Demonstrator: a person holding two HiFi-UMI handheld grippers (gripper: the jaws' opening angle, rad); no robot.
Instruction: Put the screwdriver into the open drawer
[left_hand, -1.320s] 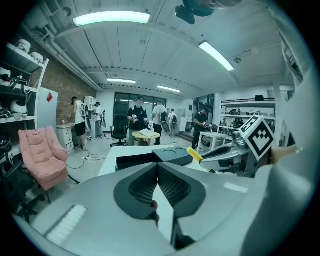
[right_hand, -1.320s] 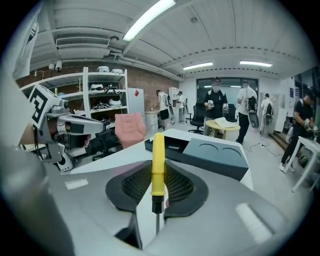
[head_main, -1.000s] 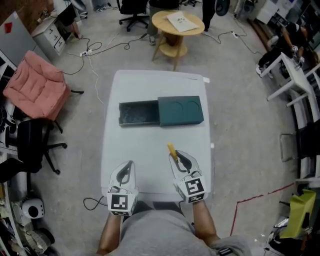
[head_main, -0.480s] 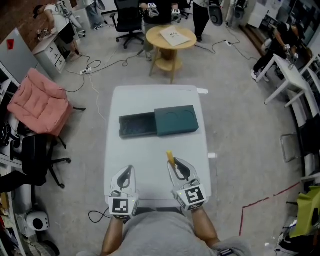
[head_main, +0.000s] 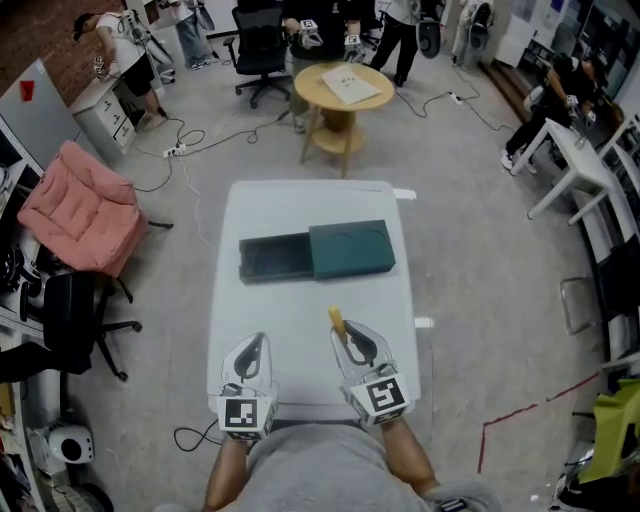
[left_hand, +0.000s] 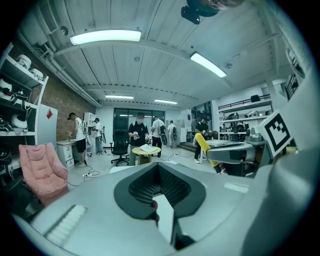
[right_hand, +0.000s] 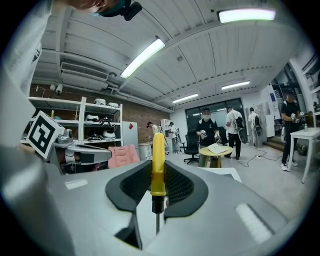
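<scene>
Both my grippers are riding a little higher above the table (head_main: 300, 310) than a second ago. My right gripper (head_main: 350, 338) is clamping the screwdriver (right_hand: 158, 160), with the yellow handle poking out ahead of the tips and the shaft running back between the jaws. My left gripper (head_main: 254, 345) is hanging alongside, jaws together on nothing. The open drawer (head_main: 272, 258) is lying well ahead, off to the left of the right gripper

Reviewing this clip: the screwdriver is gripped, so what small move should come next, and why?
Probably carry the right gripper forward and a little left, toward the open drawer. Its jaws are shut on the screwdriver above the near part of the table, while the drawer lies farther off, pulled out to the left of its case.
</scene>
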